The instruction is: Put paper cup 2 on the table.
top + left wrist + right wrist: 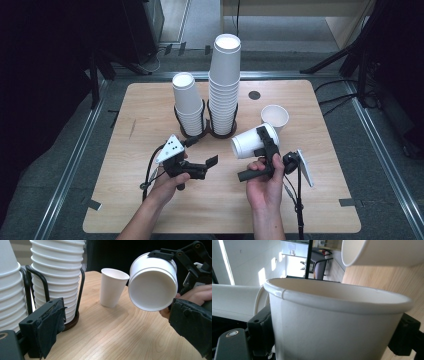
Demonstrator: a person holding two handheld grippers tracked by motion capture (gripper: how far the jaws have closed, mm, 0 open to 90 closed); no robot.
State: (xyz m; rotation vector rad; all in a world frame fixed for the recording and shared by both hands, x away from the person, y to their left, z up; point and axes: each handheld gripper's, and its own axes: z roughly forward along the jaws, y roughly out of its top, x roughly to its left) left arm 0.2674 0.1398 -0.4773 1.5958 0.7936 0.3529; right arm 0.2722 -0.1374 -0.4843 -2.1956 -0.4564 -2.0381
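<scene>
Paper cup (252,142), tipped on its side above the worktop (150,210), held in the closed jaws of the right gripper (263,138); left gripper (212,161) jaws open, empty. Light, thin-walled and crushable: best gripped gently near the stiffer rolled rim.

The desk (150,210) is pale wood with a fine visible grain and a smooth, faintly shiny finish. The cup (252,141) held on its side is white paper, matt and smooth, with a rolled rim; the upright cup (275,118) and the two stacks of cups (224,85) look the same. The stacks sit in holders (80,287) of thin black wire with a dull sheen. The left tongs (207,164) are matt black plastic, and their pads (53,327) carry a dark, rough, frayed cloth-like lining. The right tongs (264,140) are the same matt black plastic.
</scene>
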